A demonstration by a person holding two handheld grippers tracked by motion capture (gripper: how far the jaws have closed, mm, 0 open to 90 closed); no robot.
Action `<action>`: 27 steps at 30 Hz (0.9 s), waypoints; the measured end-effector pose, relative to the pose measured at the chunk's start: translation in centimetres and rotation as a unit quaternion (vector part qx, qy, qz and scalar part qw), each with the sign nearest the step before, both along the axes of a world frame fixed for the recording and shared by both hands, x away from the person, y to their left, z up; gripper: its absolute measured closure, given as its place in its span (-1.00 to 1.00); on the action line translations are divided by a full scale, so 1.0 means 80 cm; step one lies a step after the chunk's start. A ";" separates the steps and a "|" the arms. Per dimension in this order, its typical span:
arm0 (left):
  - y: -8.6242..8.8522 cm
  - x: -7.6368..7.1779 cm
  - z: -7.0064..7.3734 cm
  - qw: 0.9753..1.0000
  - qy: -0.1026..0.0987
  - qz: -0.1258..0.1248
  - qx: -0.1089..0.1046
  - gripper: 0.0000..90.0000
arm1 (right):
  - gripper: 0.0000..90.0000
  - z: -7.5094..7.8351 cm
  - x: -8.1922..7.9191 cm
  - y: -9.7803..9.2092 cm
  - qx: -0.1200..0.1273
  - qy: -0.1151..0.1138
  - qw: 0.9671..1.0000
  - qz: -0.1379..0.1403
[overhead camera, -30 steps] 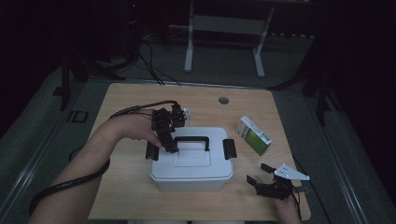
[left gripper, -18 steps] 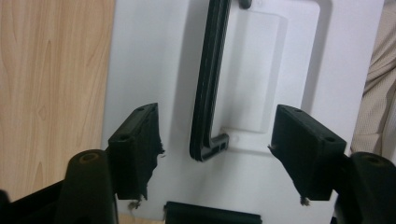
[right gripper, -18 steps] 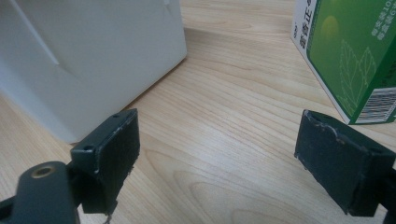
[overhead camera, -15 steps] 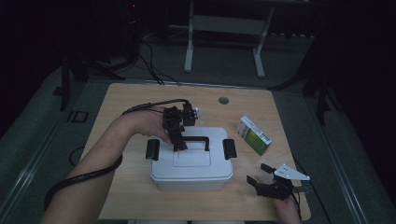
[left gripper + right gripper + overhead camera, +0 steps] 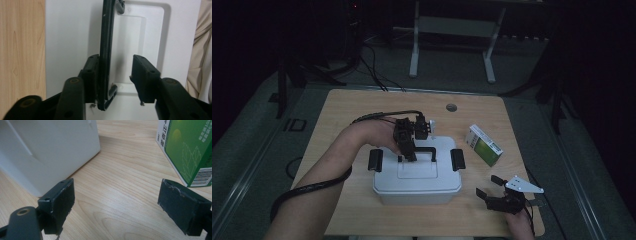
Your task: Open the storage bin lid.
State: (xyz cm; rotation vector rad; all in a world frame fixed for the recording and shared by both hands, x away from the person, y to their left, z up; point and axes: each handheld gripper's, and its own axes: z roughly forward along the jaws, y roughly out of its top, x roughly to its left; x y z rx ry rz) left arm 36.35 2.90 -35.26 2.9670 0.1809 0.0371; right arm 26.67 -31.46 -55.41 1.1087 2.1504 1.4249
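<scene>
Left tool (image 5: 408, 152) is over the white box (image 5: 417, 175) at frame centre, jaws spread and straddling the black handle (image 5: 106, 50). One jaw touches the handle; the other stands clear. Handle's long axis runs straight up the left gripper view, in line with the jaws, so closing should pinch it. Right tool (image 5: 497, 192) sits idle lower right, spread wide, near the green carton (image 5: 483, 145). Surface (image 5: 362, 107) is pale wood; room is dark.
</scene>
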 end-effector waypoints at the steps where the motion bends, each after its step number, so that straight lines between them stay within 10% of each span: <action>1: -0.001 0.000 0.000 1.000 -0.001 -0.001 0.001 0.40 | -0.70 0.000 0.000 0.000 0.000 0.000 1.000 0.000; 27: -0.044 0.003 -0.004 0.999 0.015 -0.018 0.049 0.86 | -0.70 0.000 0.000 0.000 0.001 0.001 1.000 0.003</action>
